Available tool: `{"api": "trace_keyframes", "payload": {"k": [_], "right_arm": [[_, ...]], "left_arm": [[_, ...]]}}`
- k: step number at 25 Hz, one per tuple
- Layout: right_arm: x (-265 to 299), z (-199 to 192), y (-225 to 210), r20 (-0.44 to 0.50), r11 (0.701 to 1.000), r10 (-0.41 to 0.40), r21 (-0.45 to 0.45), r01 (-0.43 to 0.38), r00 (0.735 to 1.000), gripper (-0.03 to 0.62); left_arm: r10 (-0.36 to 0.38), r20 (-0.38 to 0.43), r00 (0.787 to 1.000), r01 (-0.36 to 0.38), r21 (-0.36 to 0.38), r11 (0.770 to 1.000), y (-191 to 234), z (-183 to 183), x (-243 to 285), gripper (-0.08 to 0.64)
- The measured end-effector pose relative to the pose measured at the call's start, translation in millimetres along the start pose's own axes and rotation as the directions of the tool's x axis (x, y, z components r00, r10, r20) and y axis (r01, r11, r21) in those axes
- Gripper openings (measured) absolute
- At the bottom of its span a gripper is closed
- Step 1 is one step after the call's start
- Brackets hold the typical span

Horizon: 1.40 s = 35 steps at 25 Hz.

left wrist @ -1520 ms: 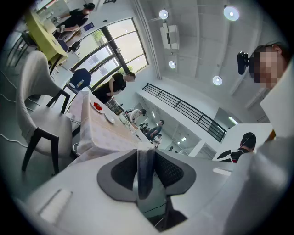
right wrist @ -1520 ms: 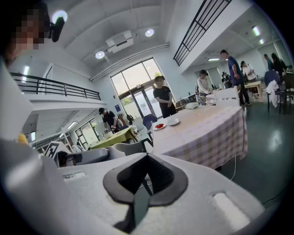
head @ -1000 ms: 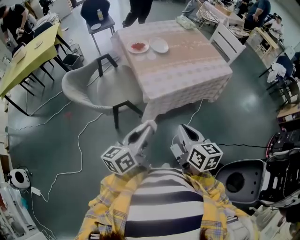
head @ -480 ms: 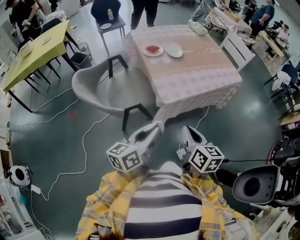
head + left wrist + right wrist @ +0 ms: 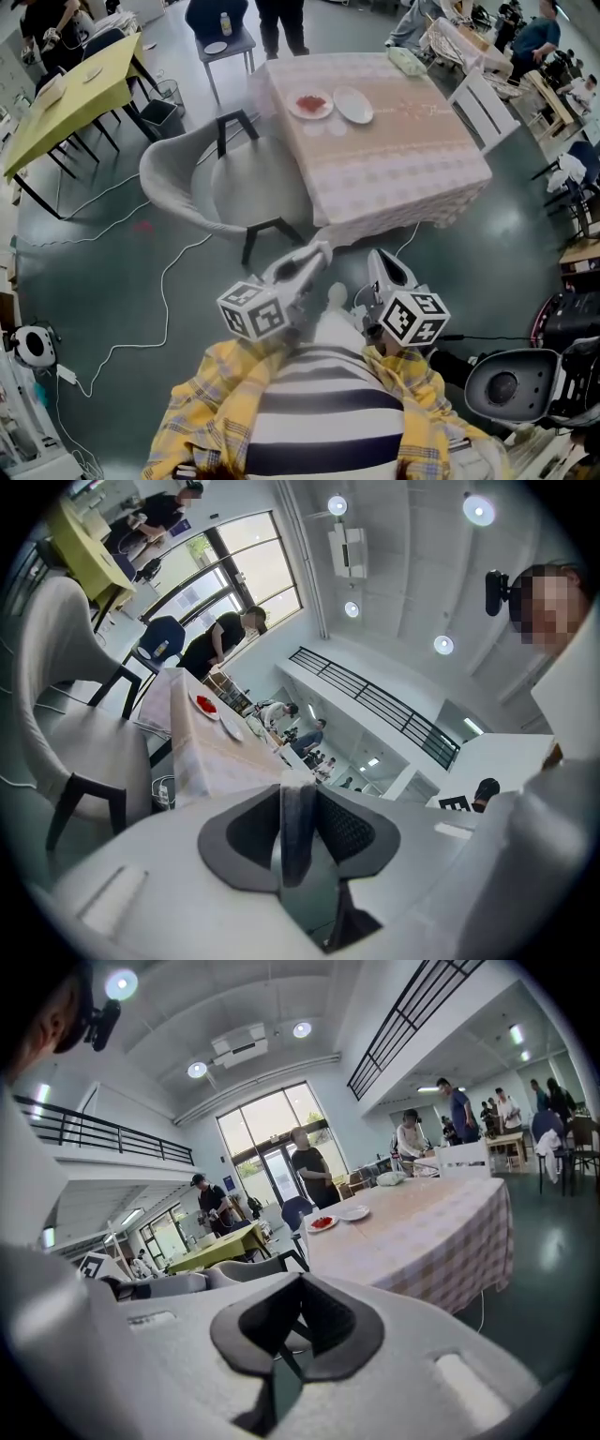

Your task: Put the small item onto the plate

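Observation:
Both grippers are held out before my chest, short of the table (image 5: pixel 403 159) with the checked cloth. My left gripper (image 5: pixel 317 253) (image 5: pixel 298 799) points level at the table, its pads closed on a small pale flat item (image 5: pixel 297 829). My right gripper (image 5: pixel 382 259) (image 5: pixel 300 1283) is beside it with its jaws together and nothing between them. At the table's far end a plate with red food (image 5: pixel 311 104) (image 5: pixel 206 705) (image 5: pixel 322 1223) lies next to an empty white plate (image 5: pixel 353 104) (image 5: pixel 232 728) (image 5: pixel 353 1212).
A grey shell chair (image 5: pixel 187 178) stands at the table's left side, with a white cable (image 5: pixel 164 281) trailing over the floor. A white chair (image 5: pixel 480 101) is at the right, a yellow table (image 5: pixel 66 103) far left. A person (image 5: pixel 307 1177) stands beyond the table.
The table and the grey chair have shifted right and slightly nearer in the head view as I walk towards them. Both grippers ride along, keeping their pose before my chest.

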State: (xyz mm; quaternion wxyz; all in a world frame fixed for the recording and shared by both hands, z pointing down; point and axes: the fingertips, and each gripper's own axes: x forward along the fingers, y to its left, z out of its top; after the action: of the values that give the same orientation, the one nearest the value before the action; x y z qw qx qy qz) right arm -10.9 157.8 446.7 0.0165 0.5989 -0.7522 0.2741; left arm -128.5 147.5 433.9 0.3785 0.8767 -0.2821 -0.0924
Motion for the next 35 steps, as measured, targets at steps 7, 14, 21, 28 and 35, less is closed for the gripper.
{"api": "trace_keyframes", "payload": {"k": [7,14,21,28,35], "right_arm": [[45,30,-43,-0.047,0.999,0.048,-0.009,-0.048,0.998,-0.003],[84,58,-77,-0.090,0.992,0.115,-0.039,-0.119,0.989,-0.003],[112,85,-115,-0.107,0.985,0.155,-0.063,-0.162,0.982,-0.003],[136,100,-132,-0.128,0.974,0.197,-0.084,-0.209,0.972,-0.003],[160,115,-129,-0.124,0.972,0.206,-0.090,-0.217,0.971,-0.003]], "left_arm": [[0.041,0.048,0.998,-0.041,-0.019,0.999,18,20,68,0.101],[0.094,0.069,0.993,-0.092,-0.034,0.995,32,33,129,0.101],[0.143,0.109,0.984,-0.141,-0.029,0.990,43,44,177,0.101],[0.170,0.127,0.977,-0.168,-0.022,0.986,49,53,209,0.101],[0.179,0.117,0.977,-0.177,-0.030,0.984,61,66,222,0.101]]}}
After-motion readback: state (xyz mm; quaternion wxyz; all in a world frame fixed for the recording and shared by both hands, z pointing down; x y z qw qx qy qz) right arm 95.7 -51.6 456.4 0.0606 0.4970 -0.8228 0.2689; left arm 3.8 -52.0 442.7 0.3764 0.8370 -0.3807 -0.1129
